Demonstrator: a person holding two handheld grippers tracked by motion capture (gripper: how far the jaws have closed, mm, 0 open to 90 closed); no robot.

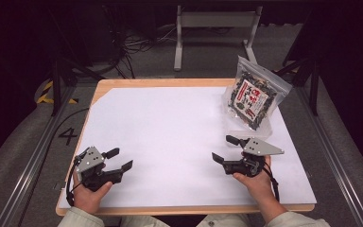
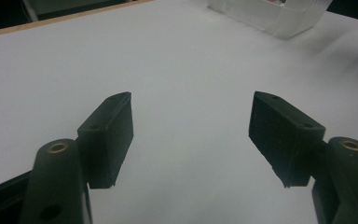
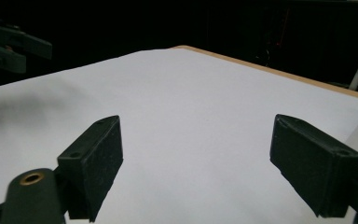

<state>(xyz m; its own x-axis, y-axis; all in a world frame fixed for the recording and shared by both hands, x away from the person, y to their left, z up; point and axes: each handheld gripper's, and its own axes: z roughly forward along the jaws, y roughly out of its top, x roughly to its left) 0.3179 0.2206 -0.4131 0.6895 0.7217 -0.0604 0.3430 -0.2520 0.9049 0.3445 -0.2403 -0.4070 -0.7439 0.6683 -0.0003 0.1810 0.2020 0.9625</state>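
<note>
high view: a clear plastic pouch of dark dried food with a red-and-white label (image 1: 254, 96) rests at the far right corner of the white-covered wooden table (image 1: 170, 142). the right gripper (image 1: 228, 149), jaws wide apart and empty, sits just nearer than the pouch; the left gripper (image 1: 121, 159), likewise spread, lies well apart from it.

Bright table, dark room all round.
Overhead light washes the white sheet (image 1: 170, 142) nearly flat, shadows soft and faint; the clear box (image 2: 270, 14) and the far edges look blurred up close.
</note>
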